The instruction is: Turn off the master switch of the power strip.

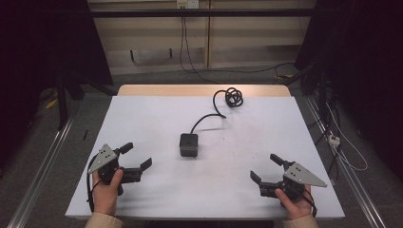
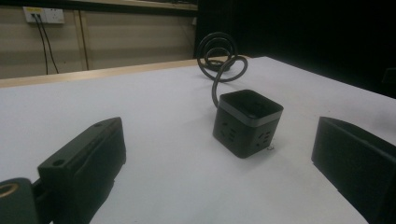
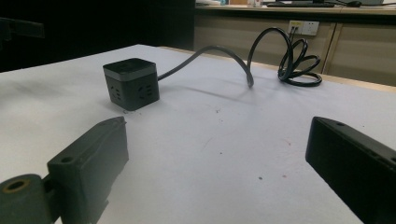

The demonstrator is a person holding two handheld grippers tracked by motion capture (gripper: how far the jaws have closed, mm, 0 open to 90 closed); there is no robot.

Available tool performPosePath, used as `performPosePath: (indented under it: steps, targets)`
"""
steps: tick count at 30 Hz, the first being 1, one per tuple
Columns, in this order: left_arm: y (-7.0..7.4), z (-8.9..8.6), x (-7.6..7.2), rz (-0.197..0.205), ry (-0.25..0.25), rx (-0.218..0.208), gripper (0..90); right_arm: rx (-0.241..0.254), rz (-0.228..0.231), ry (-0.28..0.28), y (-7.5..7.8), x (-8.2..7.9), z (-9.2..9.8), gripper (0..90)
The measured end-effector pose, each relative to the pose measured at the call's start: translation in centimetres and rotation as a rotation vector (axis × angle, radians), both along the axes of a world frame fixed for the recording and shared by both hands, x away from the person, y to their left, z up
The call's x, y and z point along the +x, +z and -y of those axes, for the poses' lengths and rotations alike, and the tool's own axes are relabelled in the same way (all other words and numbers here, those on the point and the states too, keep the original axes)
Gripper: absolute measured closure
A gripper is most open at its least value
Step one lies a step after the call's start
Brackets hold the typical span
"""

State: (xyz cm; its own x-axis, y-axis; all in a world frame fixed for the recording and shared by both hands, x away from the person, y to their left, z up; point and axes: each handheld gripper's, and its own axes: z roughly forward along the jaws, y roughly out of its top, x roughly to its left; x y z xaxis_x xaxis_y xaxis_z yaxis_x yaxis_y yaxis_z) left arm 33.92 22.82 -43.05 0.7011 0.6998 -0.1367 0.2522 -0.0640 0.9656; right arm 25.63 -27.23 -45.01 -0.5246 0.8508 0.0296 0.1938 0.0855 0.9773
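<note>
A black socket cube (image 1: 188, 144) sits mid-table on the white sheet (image 1: 157, 118), its cord (image 1: 232, 97) coiled at the far edge. Left gripper (image 1: 135, 156) and right gripper (image 1: 267, 167) rest near, both gaping, empty. Dark curtains flank the table; a wall outlet (image 1: 187, 4) sits beyond it.

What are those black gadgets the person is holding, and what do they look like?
Two handheld tools: the left gripper and right gripper are black, each with two blocky jaws, a grey three-cornered plate on top and a trailing black cable. The person wears beige sleeves.
</note>
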Motion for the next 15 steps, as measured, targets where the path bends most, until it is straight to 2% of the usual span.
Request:
performPosePath:
  steps: [15]
  targets:
    - [0.2,1.8,1.2,-0.005,-0.033,-0.011,2.6,0.003,0.000,-0.001,0.0,-0.1,0.0,5.4]
